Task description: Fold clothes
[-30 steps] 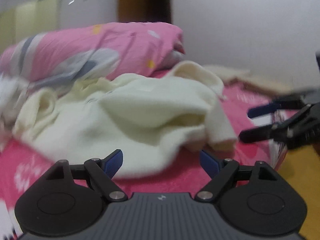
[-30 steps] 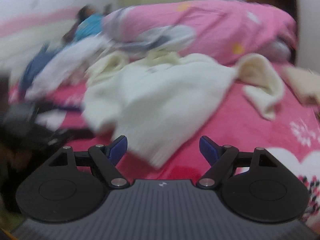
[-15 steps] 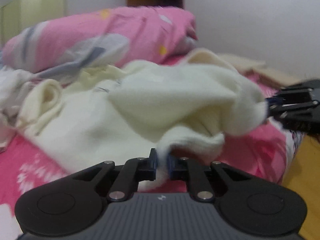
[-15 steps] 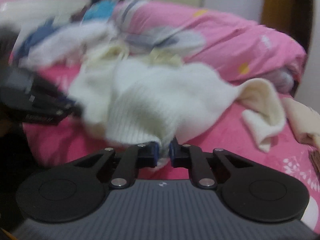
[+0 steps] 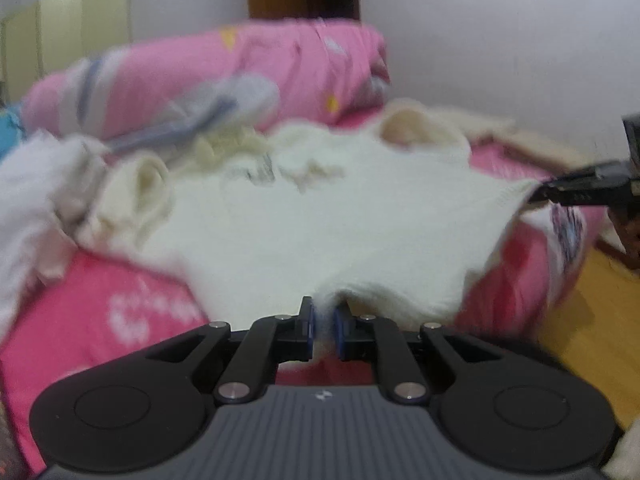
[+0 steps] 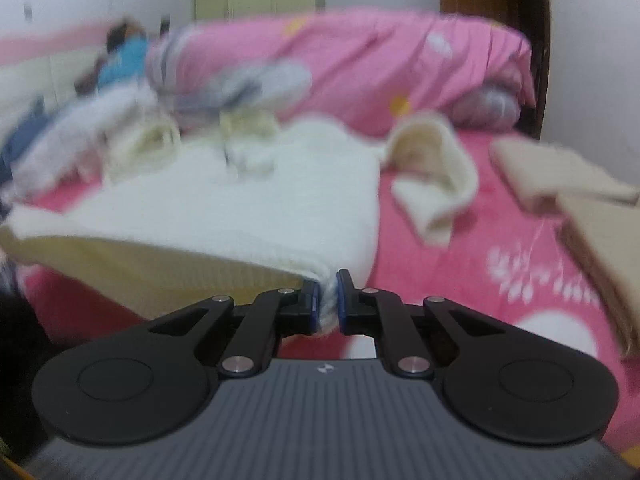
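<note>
A cream knit sweater (image 5: 304, 216) lies stretched across the pink bed, hem toward me. My left gripper (image 5: 324, 322) is shut on the hem's left corner. My right gripper (image 6: 328, 304) is shut on the other hem corner, and the sweater (image 6: 248, 208) is lifted off the bed between them. In the left wrist view the right gripper (image 5: 538, 192) shows at the far right, pinching the cloth. One sleeve (image 6: 436, 176) curls on the bed to the right; the other sleeve (image 5: 140, 184) lies bunched at the left.
The bed has a pink sheet (image 6: 500, 248) and a rolled pink duvet (image 5: 248, 76) at the back. A pile of white and blue clothes (image 6: 68, 136) sits at the left. Folded beige garments (image 6: 568, 184) lie at the right. Wooden floor (image 5: 592, 320) lies beside the bed.
Both grippers went from open to shut on the sweater's hem. They have since drawn apart and lifted, pulling the crumpled sweater out flat.
</note>
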`<action>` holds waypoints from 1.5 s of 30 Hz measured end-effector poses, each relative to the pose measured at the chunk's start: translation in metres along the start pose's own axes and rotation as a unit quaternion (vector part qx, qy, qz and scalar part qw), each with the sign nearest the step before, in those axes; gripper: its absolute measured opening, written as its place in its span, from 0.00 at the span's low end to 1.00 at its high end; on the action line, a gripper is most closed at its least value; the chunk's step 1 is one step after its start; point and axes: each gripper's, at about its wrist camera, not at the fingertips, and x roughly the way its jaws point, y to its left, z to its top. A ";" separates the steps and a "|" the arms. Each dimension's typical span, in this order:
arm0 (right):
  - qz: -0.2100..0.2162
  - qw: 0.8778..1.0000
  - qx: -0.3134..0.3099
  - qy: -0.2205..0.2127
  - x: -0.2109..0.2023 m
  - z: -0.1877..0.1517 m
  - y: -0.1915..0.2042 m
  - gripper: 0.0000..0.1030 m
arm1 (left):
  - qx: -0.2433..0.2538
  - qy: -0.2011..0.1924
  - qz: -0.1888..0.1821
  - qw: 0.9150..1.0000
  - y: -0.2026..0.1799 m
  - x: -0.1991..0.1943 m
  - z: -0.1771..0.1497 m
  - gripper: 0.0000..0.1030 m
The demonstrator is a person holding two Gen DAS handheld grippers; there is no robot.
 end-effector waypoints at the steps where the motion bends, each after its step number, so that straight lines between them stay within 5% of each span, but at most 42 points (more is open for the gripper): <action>1: -0.006 1.000 -0.004 0.017 0.006 -0.007 0.002 0.09 | 0.000 0.017 -0.006 1.000 -0.002 0.007 -0.004 0.12; 3: -0.016 0.999 -0.009 0.039 0.009 -0.016 0.005 0.13 | -0.004 0.033 -0.013 0.999 -0.003 0.013 -0.009 0.18; 5: -0.024 0.999 -0.007 0.046 0.000 -0.017 0.006 0.33 | -0.004 0.031 -0.020 0.999 -0.002 0.009 -0.012 0.26; 7: -0.035 0.998 -0.009 0.046 -0.013 -0.015 0.005 0.47 | -0.008 0.021 -0.026 0.999 0.001 0.001 -0.013 0.47; 10: -0.060 0.997 -0.013 0.038 -0.036 -0.011 0.003 0.54 | -0.037 0.004 -0.032 0.999 0.009 -0.012 -0.017 0.61; 13: -0.068 0.997 0.006 0.021 -0.052 -0.003 0.001 0.55 | -0.098 -0.009 -0.048 0.994 0.025 -0.019 -0.020 0.62; 18: 0.030 0.999 0.029 -0.016 -0.049 0.021 0.033 0.55 | -0.216 -0.022 -0.066 0.974 0.060 -0.024 -0.027 0.61; 24: 0.190 0.981 -0.041 0.000 0.001 0.043 0.131 0.55 | -0.336 -0.037 -0.053 0.940 0.112 -0.013 -0.033 0.59; 29: 0.229 0.960 -0.155 0.030 0.048 0.055 0.210 0.56 | -0.397 -0.017 -0.047 0.916 0.163 0.025 -0.021 0.61; 34: 0.223 0.955 -0.189 0.047 0.081 0.068 0.245 0.58 | -0.412 0.006 -0.027 0.911 0.211 0.082 0.010 0.62; 41: 0.223 0.960 -0.155 0.063 0.097 0.068 0.244 0.60 | -0.400 -0.017 0.025 0.916 0.239 0.121 0.046 0.59; 45: 0.213 0.967 -0.117 0.071 0.102 0.062 0.233 0.60 | -0.392 -0.031 0.055 0.918 0.256 0.143 0.067 0.24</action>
